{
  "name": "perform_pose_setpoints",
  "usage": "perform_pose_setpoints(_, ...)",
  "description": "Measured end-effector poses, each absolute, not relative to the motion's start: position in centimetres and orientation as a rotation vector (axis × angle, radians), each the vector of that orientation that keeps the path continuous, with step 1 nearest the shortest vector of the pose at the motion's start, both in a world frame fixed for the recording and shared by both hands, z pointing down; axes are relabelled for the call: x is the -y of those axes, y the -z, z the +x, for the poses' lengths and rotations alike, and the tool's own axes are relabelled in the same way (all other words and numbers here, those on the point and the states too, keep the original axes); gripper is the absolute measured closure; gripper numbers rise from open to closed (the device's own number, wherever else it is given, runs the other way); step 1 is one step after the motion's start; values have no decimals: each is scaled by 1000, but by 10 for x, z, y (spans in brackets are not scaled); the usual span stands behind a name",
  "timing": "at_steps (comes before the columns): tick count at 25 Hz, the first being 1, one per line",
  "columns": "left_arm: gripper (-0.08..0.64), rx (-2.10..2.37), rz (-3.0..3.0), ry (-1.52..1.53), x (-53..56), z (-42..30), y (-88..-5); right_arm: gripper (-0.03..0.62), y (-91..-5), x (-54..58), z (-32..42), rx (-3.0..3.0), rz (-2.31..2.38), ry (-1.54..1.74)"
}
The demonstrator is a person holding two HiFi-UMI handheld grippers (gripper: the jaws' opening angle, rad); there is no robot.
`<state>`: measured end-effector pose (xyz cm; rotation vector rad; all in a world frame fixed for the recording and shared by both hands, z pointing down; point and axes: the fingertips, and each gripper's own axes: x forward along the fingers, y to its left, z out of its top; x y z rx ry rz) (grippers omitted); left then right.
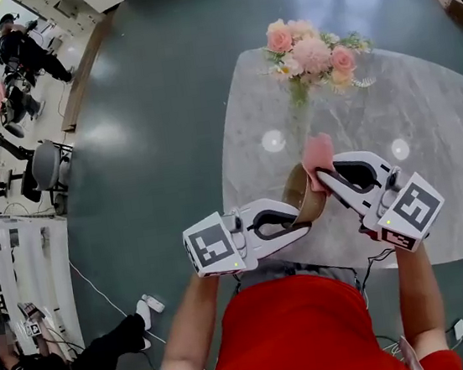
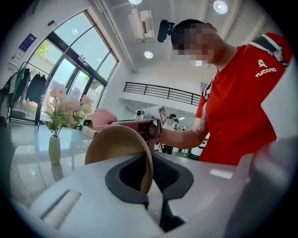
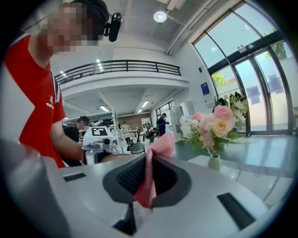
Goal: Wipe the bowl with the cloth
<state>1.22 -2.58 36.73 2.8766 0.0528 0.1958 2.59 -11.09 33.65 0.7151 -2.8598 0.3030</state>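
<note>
1. Near the lower middle of the head view, the left gripper [image 1: 303, 227] holds the tan bowl [image 1: 303, 198] by its rim, lifted above the near edge of the marble table [image 1: 434, 119].
2. At the bottom centre of the left gripper view, the jaws are pressed onto the bowl's thin wall, which stands on edge between them.
3. Just right of centre in the head view, the right gripper [image 1: 322, 178] grips the pink cloth [image 1: 318, 151]. In the right gripper view the jaws are closed on a fold of it, and a bunched tuft sticks up past the tips.
4. The cloth sits right at the bowl's far rim; whether it presses on the surface cannot be told.
5. At the top centre of the head view, a vase of pink flowers [image 1: 312, 55] stands on the table, well apart from the bowl.
6. A red shirt [image 1: 306, 331] fills the bottom of that frame.
</note>
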Motion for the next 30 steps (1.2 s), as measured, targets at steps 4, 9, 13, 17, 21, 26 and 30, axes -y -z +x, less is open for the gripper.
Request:
perform_pose_setpoints(4, 537, -94, 2842, -191, 22, 16, -363, 568, -355, 133, 34, 2804, 815, -340)
perform_pose_setpoints(9, 537, -53, 2859, -234, 31, 20, -369, 568, -372, 146, 46, 2709, 940, -306)
perform_pose_setpoints(13, 537, 106, 2943, -395, 57, 19, -396, 568, -385, 154, 57, 2602, 999, -242)
perform_pose_setpoints(17, 537, 217, 2956, -650, 73, 20, -426, 568, -405, 154, 61, 2453, 981, -135)
perform_pose_setpoints(21, 537, 305, 2903, -896, 86, 20, -465, 568, -430, 154, 63, 2320, 932, -51)
perform_pose_setpoints(26, 537, 366, 2859, -1266, 105, 16, -513, 568, -454, 160, 64, 2188, 858, 36)
perform_pose_setpoints(30, 537, 358, 2814, -1456, 116, 15, -540, 568, -477, 165, 68, 2098, 820, 75)
